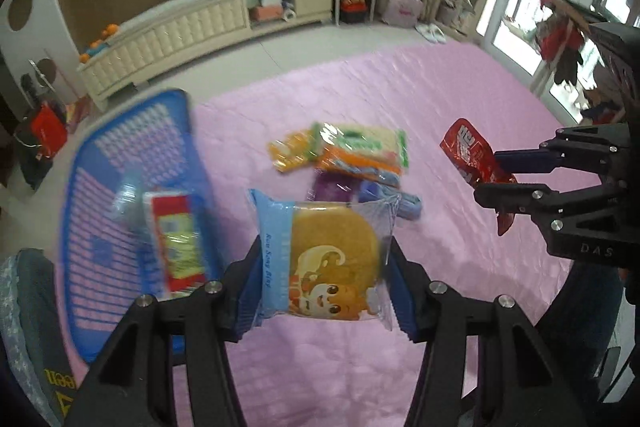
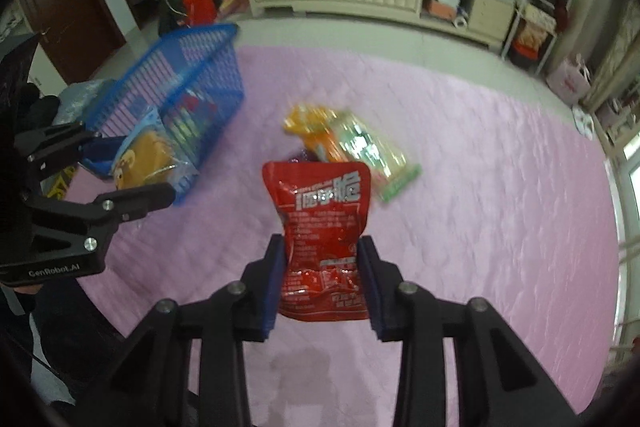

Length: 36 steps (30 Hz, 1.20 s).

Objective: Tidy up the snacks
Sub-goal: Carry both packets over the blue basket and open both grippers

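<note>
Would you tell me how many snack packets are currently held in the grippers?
2: the cake packet in the left gripper, the red pouch in the right gripper.

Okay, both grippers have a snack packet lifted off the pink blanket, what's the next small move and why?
Probably swing the left gripper over the blue basket and release the cake packet. It is clamped clear of the pink blanket, the basket sits just beside it and already holds a snack. The right gripper, clamped on the red pouch, is farther away and could follow.
</note>
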Tool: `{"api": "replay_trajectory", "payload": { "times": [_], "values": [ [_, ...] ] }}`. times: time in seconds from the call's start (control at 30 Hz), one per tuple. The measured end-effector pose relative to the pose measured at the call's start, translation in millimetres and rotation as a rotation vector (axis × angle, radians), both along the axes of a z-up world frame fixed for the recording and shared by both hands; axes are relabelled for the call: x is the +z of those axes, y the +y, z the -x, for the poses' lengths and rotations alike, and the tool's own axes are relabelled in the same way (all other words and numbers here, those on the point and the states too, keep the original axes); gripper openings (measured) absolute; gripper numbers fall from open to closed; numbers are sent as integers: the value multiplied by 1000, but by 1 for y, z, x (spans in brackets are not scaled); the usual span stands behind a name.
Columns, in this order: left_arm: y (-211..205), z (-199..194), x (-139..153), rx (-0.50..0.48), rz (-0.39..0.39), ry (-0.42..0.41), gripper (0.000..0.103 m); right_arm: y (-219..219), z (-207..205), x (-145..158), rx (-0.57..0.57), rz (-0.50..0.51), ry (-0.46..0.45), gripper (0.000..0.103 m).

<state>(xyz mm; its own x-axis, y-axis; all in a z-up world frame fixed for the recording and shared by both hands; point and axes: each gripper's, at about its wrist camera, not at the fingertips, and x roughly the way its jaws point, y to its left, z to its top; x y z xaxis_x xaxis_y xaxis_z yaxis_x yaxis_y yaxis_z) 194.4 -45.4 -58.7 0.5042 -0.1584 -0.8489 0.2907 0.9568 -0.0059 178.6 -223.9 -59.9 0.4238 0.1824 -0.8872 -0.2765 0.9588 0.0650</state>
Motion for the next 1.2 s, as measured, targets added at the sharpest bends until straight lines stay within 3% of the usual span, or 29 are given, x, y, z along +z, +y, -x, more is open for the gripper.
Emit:
{"api": "replay_trajectory", "payload": {
  "times": [0.23,0.47,0.87,1.2],
  "values": [
    [55,3,31,75,-15,-52,53,42,-22,33,54,-40,-59,41],
    [104,1,34,145,-38,-52,53,91,-44,43,131,-72,-70,41],
    [165,-12,11,241,-46,4,53,162,-80,13,239,-91,-14,41],
    [182,-21,-16,229,-57,60,58,187,-101,-7,255,-106,34,42]
  ]
}}
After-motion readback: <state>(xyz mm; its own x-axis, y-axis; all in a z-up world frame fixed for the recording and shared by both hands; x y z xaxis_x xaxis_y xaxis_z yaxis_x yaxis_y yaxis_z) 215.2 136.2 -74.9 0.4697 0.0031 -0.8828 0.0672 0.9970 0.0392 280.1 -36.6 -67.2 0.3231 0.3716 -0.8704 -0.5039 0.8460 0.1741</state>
